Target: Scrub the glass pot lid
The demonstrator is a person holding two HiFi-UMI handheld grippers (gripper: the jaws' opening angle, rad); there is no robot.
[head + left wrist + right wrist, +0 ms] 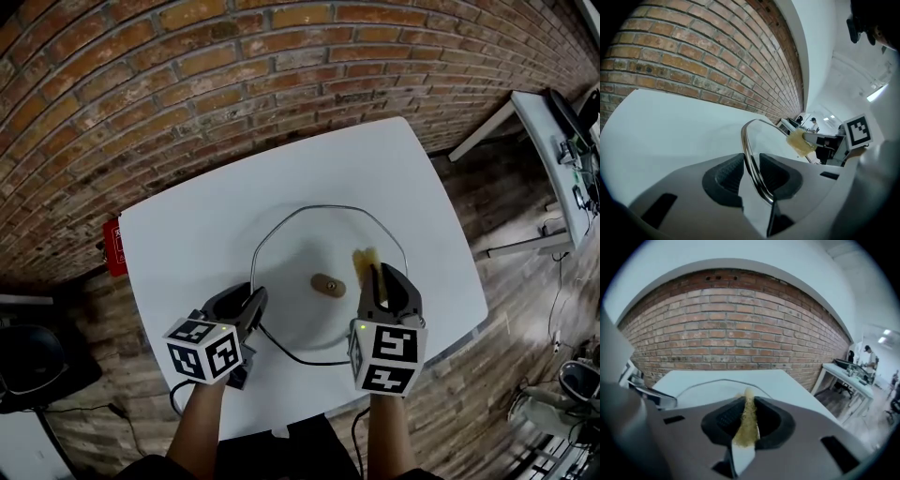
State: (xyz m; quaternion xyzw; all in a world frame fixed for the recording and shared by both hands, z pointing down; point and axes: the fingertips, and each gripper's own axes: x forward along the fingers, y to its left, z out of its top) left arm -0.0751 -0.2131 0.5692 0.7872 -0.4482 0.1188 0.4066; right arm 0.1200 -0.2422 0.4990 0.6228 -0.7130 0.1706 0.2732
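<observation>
The glass pot lid (305, 246), with a metal rim and a brown knob (327, 284), rests on the white table (187, 234). My left gripper (251, 300) is shut on the lid's left rim. In the left gripper view the rim (750, 150) runs between the pads, with the left gripper (751, 174) closed on it. My right gripper (384, 283) is shut on a yellow sponge (364, 262), which lies on the lid's right side. In the right gripper view the sponge (746, 420) is pinched flat between the jaws, above the lid (717, 387).
A black cable (300, 354) curves across the table's front part. A red object (114, 246) sits at the table's left edge. A brick wall stands behind the table. Another white table (553, 131) with gear stands at the far right, on a wood floor.
</observation>
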